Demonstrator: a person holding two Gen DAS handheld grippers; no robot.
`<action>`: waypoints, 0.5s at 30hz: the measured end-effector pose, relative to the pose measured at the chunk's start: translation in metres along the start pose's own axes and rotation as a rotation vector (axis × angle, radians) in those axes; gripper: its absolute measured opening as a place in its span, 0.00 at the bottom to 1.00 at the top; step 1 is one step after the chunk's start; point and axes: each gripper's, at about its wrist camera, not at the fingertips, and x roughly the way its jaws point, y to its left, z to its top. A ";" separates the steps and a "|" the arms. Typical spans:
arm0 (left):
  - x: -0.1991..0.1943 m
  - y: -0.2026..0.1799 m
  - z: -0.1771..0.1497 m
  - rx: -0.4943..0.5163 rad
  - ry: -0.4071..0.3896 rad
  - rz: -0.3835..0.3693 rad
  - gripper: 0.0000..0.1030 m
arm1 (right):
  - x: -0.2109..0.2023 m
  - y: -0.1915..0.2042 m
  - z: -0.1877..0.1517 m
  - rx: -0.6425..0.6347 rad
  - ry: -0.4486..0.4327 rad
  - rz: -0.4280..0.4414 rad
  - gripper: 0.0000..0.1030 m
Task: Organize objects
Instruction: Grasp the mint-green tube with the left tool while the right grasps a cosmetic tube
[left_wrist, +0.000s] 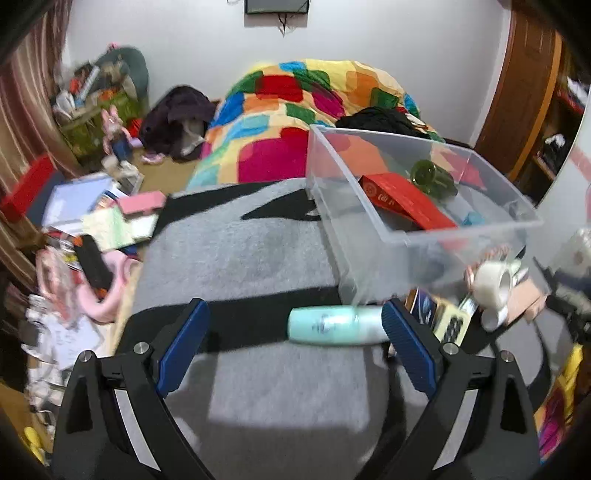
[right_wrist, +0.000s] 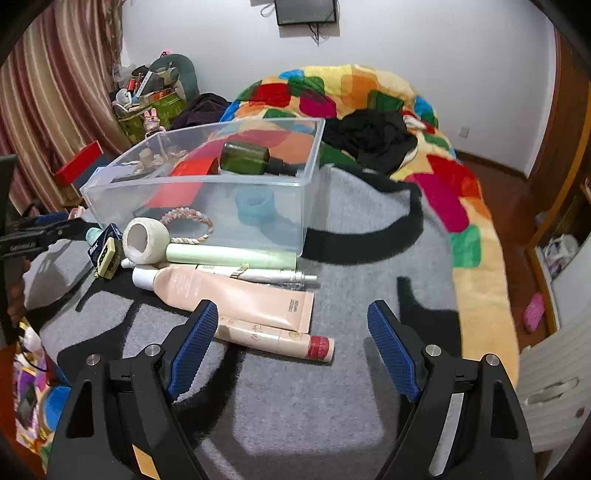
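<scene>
A clear plastic bin stands on a grey and black blanket; inside lie a red box and a green bottle. A mint bottle lies on its side in front of the bin, its end at the right finger of my open left gripper. My right gripper is open above a pink tube and a slim beige tube with a red cap. A white roll and a pale green tube lie by the bin.
A bright patchwork quilt with black clothing covers the far bed. Books and clutter crowd the floor at left near a striped curtain. A small dark box lies beside the white roll.
</scene>
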 end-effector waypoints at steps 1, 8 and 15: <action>0.006 0.001 0.003 -0.011 0.016 -0.032 0.93 | 0.002 -0.002 0.000 0.013 0.009 0.013 0.79; 0.030 -0.010 0.006 0.032 0.129 -0.143 0.69 | 0.011 0.002 0.001 -0.008 0.022 0.021 0.79; 0.018 -0.026 -0.011 0.101 0.129 -0.146 0.51 | 0.022 0.001 0.001 0.037 0.057 0.097 0.79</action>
